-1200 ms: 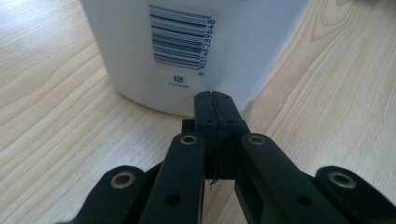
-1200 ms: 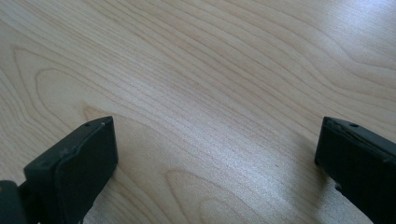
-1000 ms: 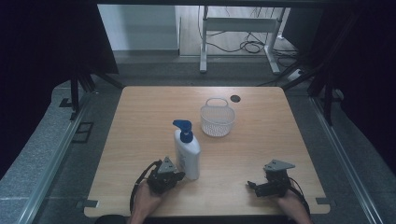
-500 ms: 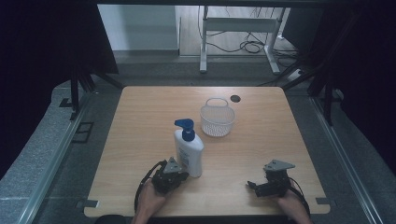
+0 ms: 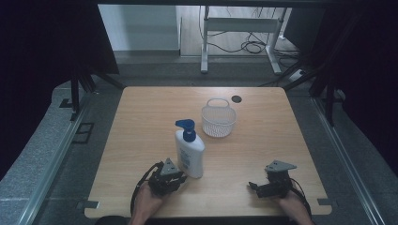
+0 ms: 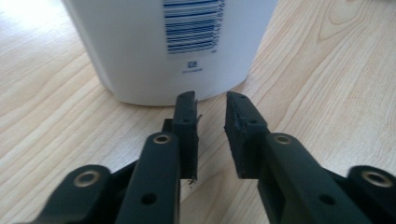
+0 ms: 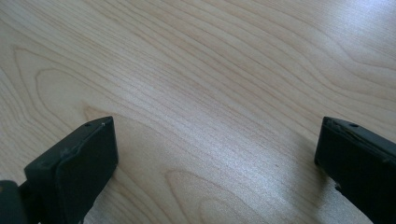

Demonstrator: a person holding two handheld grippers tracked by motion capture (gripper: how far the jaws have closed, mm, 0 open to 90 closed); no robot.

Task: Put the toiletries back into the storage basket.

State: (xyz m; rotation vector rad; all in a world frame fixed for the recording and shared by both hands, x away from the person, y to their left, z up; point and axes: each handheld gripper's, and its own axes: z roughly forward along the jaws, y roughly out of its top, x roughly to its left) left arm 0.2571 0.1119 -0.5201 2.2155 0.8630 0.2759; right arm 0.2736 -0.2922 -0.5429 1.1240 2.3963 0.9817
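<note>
My left gripper [image 6: 210, 100], its jaws nearly closed with nothing between them, sat just beside the lotion pump bottle [image 6: 173, 44]; my right gripper [image 7: 215, 140] was spread wide.

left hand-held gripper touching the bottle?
Cannot tell. In the left gripper view the left hand-held gripper has its jaw tips right at the bottle base, slightly parted, with no plain gap or contact.

Probably lab: curtained test table [image 5: 141, 122]

In your left gripper view the lotion bottle [image 6: 170, 46] is cut off at the top edge, its small label print blurred; your forearms leave the high view's bottom edge.
</note>
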